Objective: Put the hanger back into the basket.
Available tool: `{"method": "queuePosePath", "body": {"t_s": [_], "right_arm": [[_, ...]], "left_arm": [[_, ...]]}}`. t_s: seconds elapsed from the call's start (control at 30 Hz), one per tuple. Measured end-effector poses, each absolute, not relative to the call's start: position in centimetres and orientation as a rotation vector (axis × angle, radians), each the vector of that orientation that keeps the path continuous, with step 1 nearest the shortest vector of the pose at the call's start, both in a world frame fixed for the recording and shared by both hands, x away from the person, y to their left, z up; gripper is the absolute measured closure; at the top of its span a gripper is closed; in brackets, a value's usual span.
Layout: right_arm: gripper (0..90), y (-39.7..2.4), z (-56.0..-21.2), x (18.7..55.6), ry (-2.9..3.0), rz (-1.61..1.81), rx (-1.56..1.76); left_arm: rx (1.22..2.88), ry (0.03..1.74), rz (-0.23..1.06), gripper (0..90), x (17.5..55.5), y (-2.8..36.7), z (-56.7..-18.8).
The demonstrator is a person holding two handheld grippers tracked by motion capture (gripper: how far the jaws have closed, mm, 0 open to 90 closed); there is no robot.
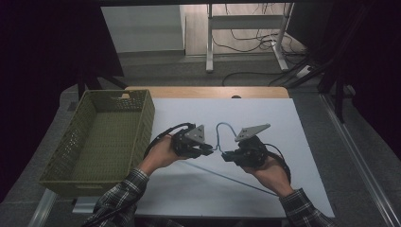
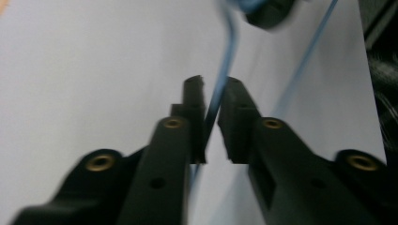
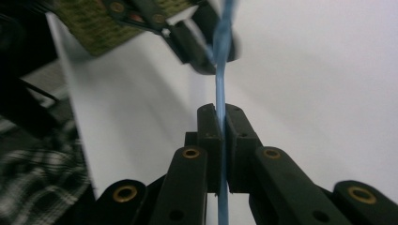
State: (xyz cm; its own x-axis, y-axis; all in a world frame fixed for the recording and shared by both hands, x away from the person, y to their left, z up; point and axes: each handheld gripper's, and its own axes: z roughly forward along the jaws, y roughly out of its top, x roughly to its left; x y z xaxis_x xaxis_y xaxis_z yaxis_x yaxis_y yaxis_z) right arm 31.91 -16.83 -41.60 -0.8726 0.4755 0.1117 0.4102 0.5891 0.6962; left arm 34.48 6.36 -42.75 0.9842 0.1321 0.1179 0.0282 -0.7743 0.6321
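The blue cord (image 1: pixel 222 126) was the work in hand, though the largest thing around it was the white table top (image 1: pixel 293 142), which gave it a plain surface to trail over. Next in size came the olive woven basket (image 1: pixel 142 113), standing at the table's left edge with nothing visible inside it; it looked ready to take the cord, though that is only a guess. The 2 grippers sat near mid-table, tips almost meeting. The right gripper (image 1: pixel 228 155) was clamped on the cord, its pads squeezing the strand in the right gripper view (image 3: pixel 219 93), probably to anchor 1 point while the other hand worked. The left gripper (image 1: pixel 208 150) had its jaws drawn in on the same cord, which ran up between the fingertips (image 2: pixel 195 93) in the blurred left gripper view; the pads looked pressed to it. Between the 2 tips the cord rose in a small arch over the table, and a long tail ran toward the near right edge, likely slack left free for gathering.
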Motion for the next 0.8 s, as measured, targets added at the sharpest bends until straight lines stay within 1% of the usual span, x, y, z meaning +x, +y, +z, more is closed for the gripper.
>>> {"method": "queuePosePath", "body": {"t_s": [0.03,0.07,0.1,0.17,0.27,0.3,0.43,0.63,0.8], "right_arm": [[84.3,-16.9,-41.5,31.9,2.698,1.134,0.750],[80.8,-16.9,-41.6,32.0,2.681,1.076,0.749],[73.7,-17.0,-41.6,32.1,2.666,1.075,0.742],[65.7,-17.2,-41.5,32.0,2.625,1.061,0.742],[48.5,-17.8,-41.0,31.7,2.561,1.073,0.744],[44.9,-18.0,-40.7,31.7,2.546,1.079,0.753],[36.8,-19.1,-39.6,31.3,2.494,1.130,0.779],[26.0,-21.0,-38.7,30.5,2.451,1.226,0.857],[20.8,-22.2,-39.1,30.0,2.454,1.239,0.903]], "left_arm": [[2.454,0.140,0.181,86.9,34.3,6.1,-42.7],[2.462,0.164,0.168,87.0,34.3,6.0,-42.5],[2.466,0.175,0.176,87.2,34.1,6.0,-42.5],[2.478,0.238,0.157,87.3,34.1,5.9,-42.3],[2.471,0.341,0.151,87.4,34.0,6.1,-42.0],[2.469,0.365,0.143,87.4,34.1,6.2,-41.9],[2.407,0.491,0.131,87.3,34.1,6.9,-41.4],[2.335,0.614,0.135,87.4,34.2,8.2,-39.7],[2.277,0.675,0.141,87.4,34.6,9.7,-38.2]]}}
